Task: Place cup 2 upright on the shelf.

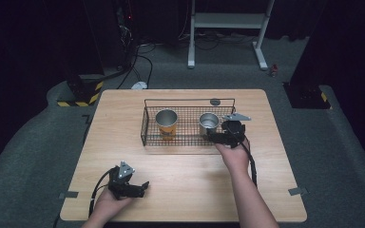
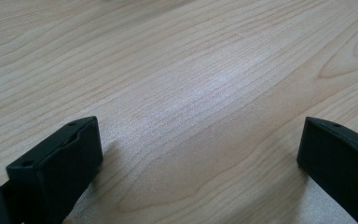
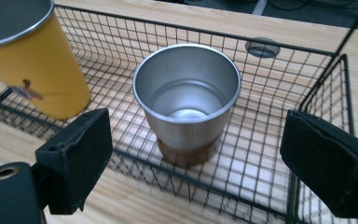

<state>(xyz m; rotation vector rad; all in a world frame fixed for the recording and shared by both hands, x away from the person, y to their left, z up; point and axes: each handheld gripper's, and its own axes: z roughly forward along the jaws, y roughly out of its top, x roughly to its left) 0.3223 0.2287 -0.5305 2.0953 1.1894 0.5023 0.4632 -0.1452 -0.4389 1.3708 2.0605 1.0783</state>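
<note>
Spread wide and empty, both fingers of the right gripper flank the plain steel cup with a brownish base, which stands upright at the right end of the black wire basket, apart from the yellow cup with a steel rim at its left. That opening likely prepares a grasp around the cup's wall. The right hand reaches forward over the basket's near edge. At the near left, the left gripper rests low over the pale wooden table, its fingers also parted and empty.

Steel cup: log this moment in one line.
right gripper open, at steel cup | cup upright in basket | yellow cup beside | left gripper open, idle on table
</note>
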